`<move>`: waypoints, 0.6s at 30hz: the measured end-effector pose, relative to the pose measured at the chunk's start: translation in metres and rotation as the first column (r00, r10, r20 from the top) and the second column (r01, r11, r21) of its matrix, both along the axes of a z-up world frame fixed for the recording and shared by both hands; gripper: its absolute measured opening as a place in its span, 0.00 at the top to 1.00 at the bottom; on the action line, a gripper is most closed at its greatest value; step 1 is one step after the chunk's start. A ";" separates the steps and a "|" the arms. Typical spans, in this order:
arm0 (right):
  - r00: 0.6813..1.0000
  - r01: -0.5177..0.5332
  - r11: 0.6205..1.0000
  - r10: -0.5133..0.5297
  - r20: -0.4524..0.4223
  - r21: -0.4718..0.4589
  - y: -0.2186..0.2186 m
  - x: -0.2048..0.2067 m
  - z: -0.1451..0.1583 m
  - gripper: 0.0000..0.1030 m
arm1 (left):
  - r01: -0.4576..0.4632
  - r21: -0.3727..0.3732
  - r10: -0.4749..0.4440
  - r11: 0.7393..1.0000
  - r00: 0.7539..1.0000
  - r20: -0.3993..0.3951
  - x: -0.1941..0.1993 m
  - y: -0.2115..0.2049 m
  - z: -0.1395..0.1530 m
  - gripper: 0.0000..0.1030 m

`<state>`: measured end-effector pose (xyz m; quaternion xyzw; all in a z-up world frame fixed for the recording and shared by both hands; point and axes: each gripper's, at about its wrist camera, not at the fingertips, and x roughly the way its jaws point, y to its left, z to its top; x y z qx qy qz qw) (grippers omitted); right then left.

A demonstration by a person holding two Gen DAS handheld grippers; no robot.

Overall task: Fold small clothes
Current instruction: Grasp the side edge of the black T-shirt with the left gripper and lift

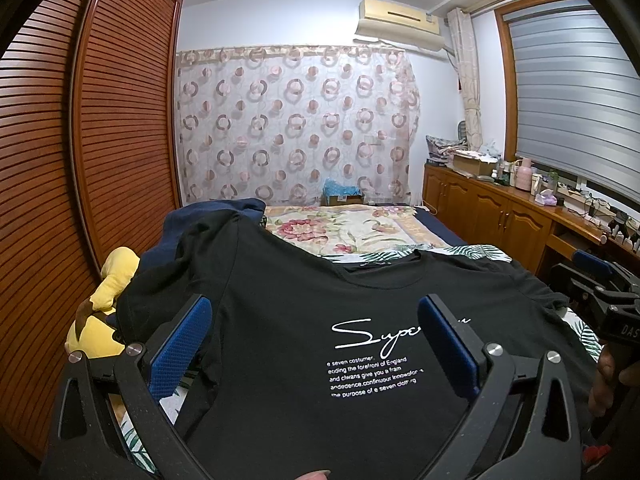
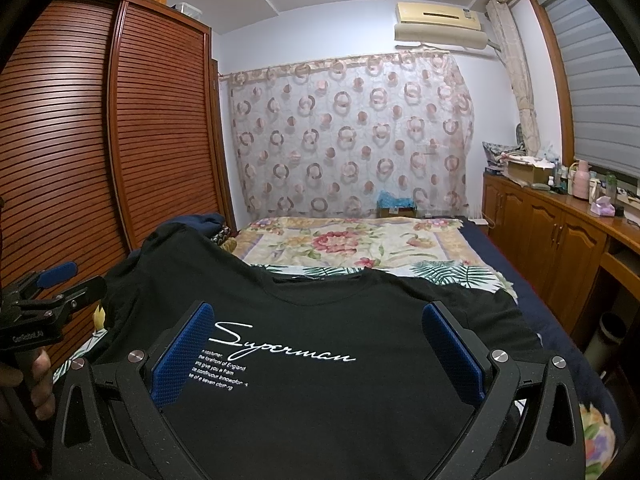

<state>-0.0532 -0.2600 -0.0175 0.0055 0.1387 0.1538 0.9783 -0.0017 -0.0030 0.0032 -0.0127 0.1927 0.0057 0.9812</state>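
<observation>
Left of the left tongs (image 1: 314,312) a yellow plush toy (image 1: 102,316) lies at the bed's edge, beside a dark blue garment (image 1: 208,216). The left tongs hang wide apart over the black T-shirt (image 1: 300,280), gripping nothing. The shirt lies spread face up on the bed (image 2: 344,244), its white lettering between both pairs of blue pads. The right tongs (image 2: 316,312) are equally wide apart and empty above it. Right of them runs a wooden cabinet (image 2: 560,236).
</observation>
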 end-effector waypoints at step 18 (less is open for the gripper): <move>0.987 -0.146 0.989 0.143 -0.070 -0.035 0.012 0.038 0.001 0.00 | -0.062 -0.009 0.061 0.998 0.994 -0.092 0.020 0.079 -0.028 0.00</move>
